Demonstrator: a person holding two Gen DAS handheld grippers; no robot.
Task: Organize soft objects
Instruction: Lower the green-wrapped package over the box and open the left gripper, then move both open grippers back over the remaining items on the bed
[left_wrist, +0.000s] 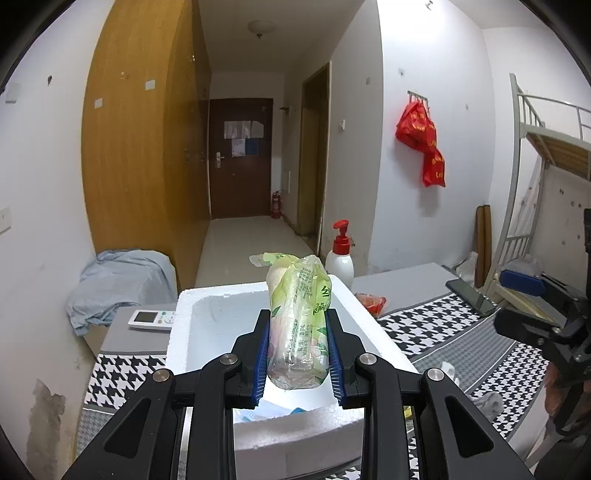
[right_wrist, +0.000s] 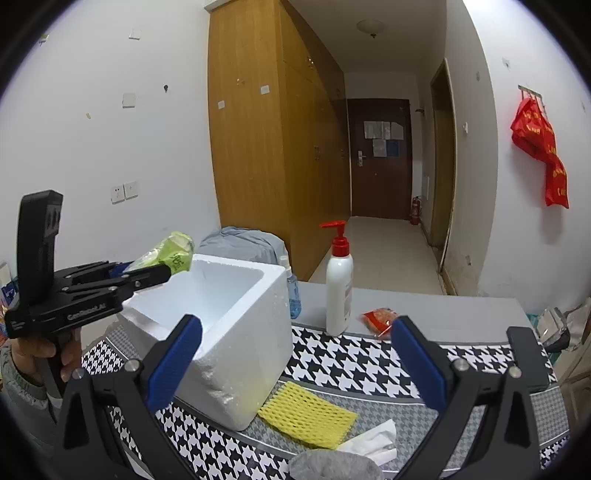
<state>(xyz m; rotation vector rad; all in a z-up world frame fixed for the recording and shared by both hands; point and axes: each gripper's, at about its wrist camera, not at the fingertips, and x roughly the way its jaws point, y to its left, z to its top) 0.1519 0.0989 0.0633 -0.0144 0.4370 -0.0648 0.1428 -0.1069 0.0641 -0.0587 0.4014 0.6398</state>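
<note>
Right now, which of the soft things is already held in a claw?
The green tissue pack, clamped in the left claw above the foam box. The yellow foam net, white tissue and grey sock lie on the cloth.

White walls, wooden wardrobe left, dark door closing the tiled corridor, ceiling lamp, metal bunk bed right.

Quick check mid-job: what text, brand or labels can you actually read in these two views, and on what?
"GenRobot.AI", roughly: on the side of the left claw.
Green print on the tissue pack: Chinese, too warped to read.
Yellow print on the red bags: blurred.
Pump bottle label and door notices: too small.
</note>
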